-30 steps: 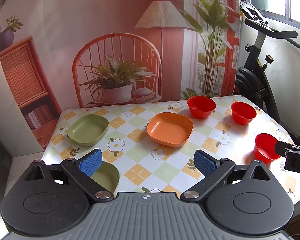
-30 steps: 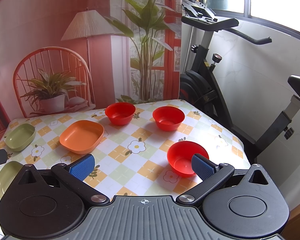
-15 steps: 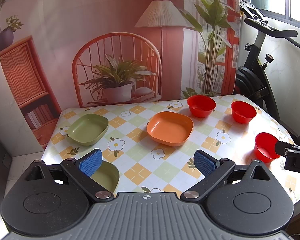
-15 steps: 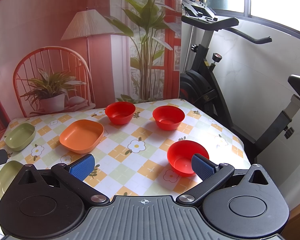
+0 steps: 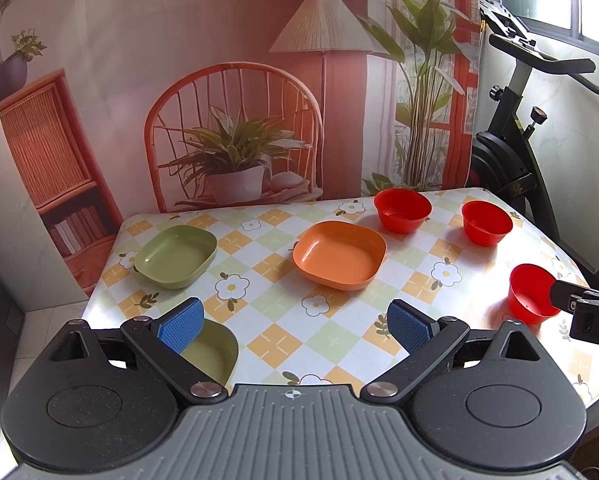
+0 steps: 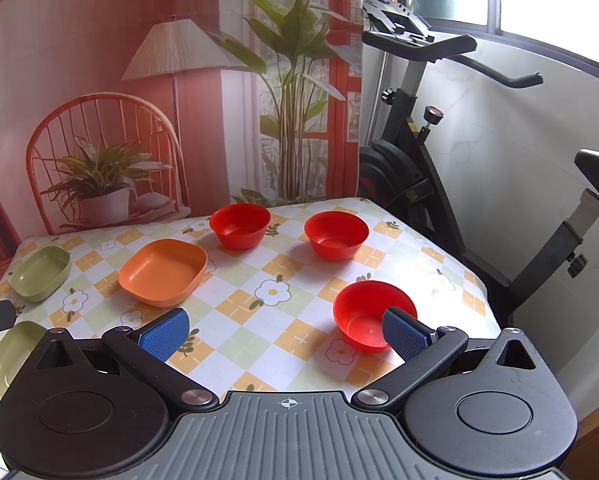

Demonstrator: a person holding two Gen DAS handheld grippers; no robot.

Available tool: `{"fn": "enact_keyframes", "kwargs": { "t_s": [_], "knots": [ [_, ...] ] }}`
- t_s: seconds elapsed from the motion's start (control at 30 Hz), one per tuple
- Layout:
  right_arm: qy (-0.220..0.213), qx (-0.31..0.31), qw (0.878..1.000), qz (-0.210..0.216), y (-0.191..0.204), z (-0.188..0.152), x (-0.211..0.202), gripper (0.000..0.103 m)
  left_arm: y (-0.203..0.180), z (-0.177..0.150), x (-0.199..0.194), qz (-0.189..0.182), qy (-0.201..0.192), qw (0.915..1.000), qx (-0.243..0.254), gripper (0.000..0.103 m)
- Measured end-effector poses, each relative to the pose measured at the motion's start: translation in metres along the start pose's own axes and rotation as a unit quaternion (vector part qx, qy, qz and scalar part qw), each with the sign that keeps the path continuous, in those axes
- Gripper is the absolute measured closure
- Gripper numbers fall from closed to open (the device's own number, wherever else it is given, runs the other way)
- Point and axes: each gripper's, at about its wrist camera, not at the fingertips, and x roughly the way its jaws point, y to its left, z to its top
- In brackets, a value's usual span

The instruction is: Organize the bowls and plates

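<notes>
Two hand-held grippers hung over a table (image 5: 267,344) covered in a checked, flower-print cloth, both with jaws spread wide and nothing between the blue pads.

Seen from the left wrist camera, the left gripper (image 5: 295,322) faced the far backdrop. The orange plate (image 5: 339,254) sat open side up near the table's middle, at 12 o'clock from the jaws, its long axis running roughly from 9 to 3 o'clock. The far green plate (image 5: 175,256) lay at 10 o'clock, also upright, its long axis tilted toward 2 o'clock. The near green plate (image 5: 213,354) showed only in part behind the left finger at 8 o'clock, so its axis could not be told.

Three red bowls stood mouth up and well apart: the far-left red bowl (image 5: 402,210) at 1 o'clock, the far-right red bowl (image 5: 486,223) just beyond it toward 2 o'clock, and the near red bowl (image 5: 533,294) at 3 o'clock.

From the right wrist camera, the right gripper (image 6: 285,332) hung near the table's front edge. Its right finger pad (image 6: 403,338) overlapped the near red bowl's rim in the picture; whether it touched could not be told. An exercise bike (image 6: 419,184) stood beside the table at 2 o'clock.
</notes>
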Motion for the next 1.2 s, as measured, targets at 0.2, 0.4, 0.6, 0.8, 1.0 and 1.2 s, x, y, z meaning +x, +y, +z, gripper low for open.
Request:
{"fn": "enact_keyframes", "kwargs": {
  "t_s": [0.2,0.4,0.6,0.8,1.0,1.2],
  "knots": [
    [0.0,0.0,1.0,0.0,0.001,0.0,0.001,0.0,0.0,0.001,0.0,0.001,0.002,1.0,0.0,0.003],
    [0.001,0.001,1.0,0.001,0.003,0.0,0.002,0.0,0.0,0.004,0.003,0.001,0.009,1.0,-0.003,0.003],
    [0.002,0.009,1.0,0.013,0.005,-0.008,0.004,0.0,0.001,0.004,0.006,0.004,0.014,0.9999,-0.005,0.003],
    [-0.003,0.024,0.999,0.047,0.003,-0.003,0.01,0.0,0.002,0.005,0.011,0.014,0.017,0.9997,-0.005,0.006],
    [-0.016,0.045,0.997,0.063,0.002,-0.003,0.018,0.0,0.01,0.007,0.02,0.014,0.018,0.9997,0.002,0.012],
    [-0.029,0.049,0.996,0.063,-0.001,0.003,0.028,0.0,0.024,0.008,0.029,0.012,0.019,0.9998,0.0,0.014]
  ]
}}
